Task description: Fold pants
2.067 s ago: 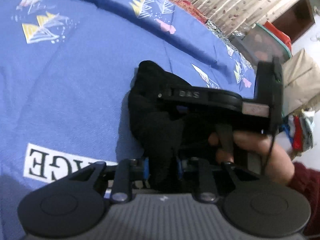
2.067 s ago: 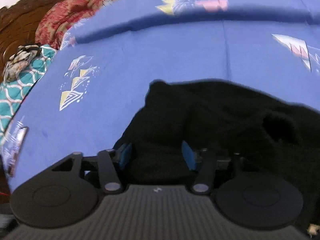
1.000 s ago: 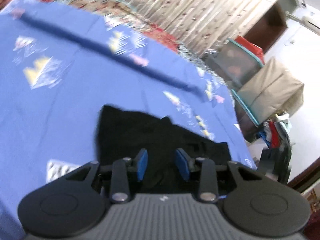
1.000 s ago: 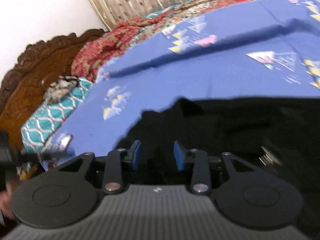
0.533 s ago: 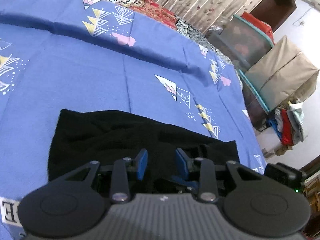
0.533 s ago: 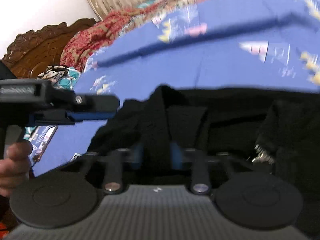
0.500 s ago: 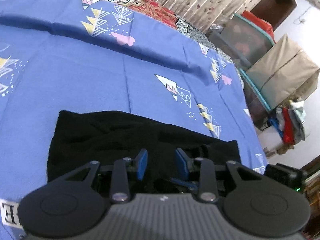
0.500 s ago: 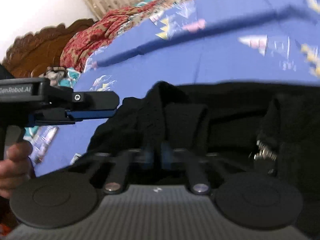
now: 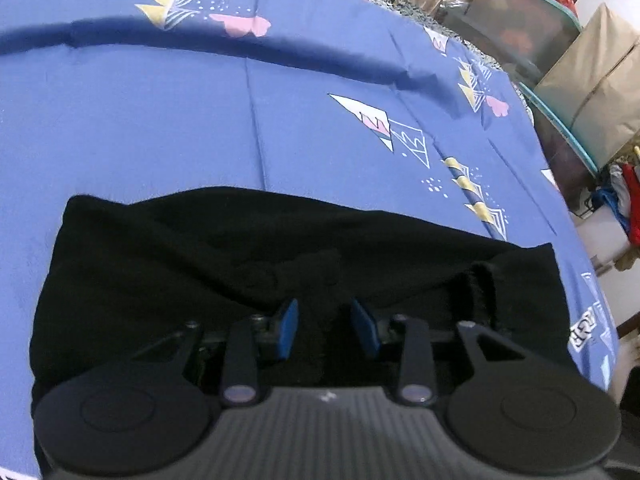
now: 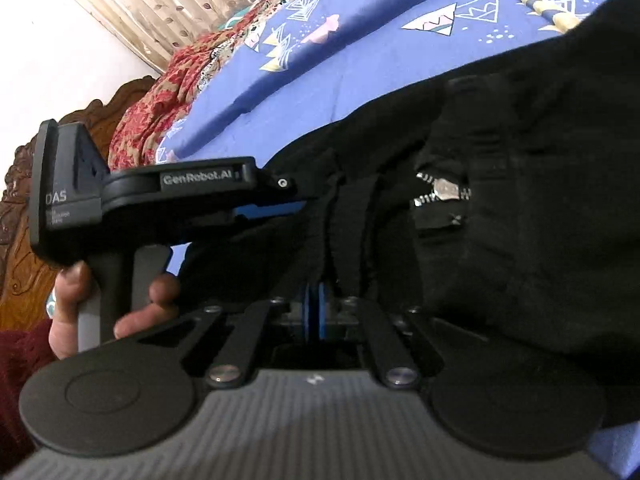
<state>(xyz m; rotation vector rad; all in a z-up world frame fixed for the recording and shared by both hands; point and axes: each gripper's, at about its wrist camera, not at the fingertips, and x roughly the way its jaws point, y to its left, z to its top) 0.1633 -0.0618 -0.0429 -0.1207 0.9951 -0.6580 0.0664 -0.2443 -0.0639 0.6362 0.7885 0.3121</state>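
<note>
The black pants (image 9: pixel 200 256) lie folded in a wide band on the blue bedsheet (image 9: pixel 160 120). My left gripper (image 9: pixel 326 330) is open, its blue pads low over the near edge of the cloth. In the right wrist view the pants (image 10: pixel 540 140) fill the right side, with the zipper (image 10: pixel 440 194) showing. My right gripper (image 10: pixel 314 312) is shut on a fold of the pants near the waistband. The left gripper's body (image 10: pixel 160 192) and the hand holding it sit at the left of that view.
A carved wooden headboard (image 10: pixel 120 96) and a red patterned blanket (image 10: pixel 168 92) lie beyond the sheet. Storage boxes (image 9: pixel 592 92) and hanging clothes (image 9: pixel 624 200) stand off the bed's right side. A curtain (image 10: pixel 180 4) hangs behind.
My right gripper closed on a fold of the pants and moved in close to the cloth. My left gripper dropped lower toward the pants' near edge and stayed open.
</note>
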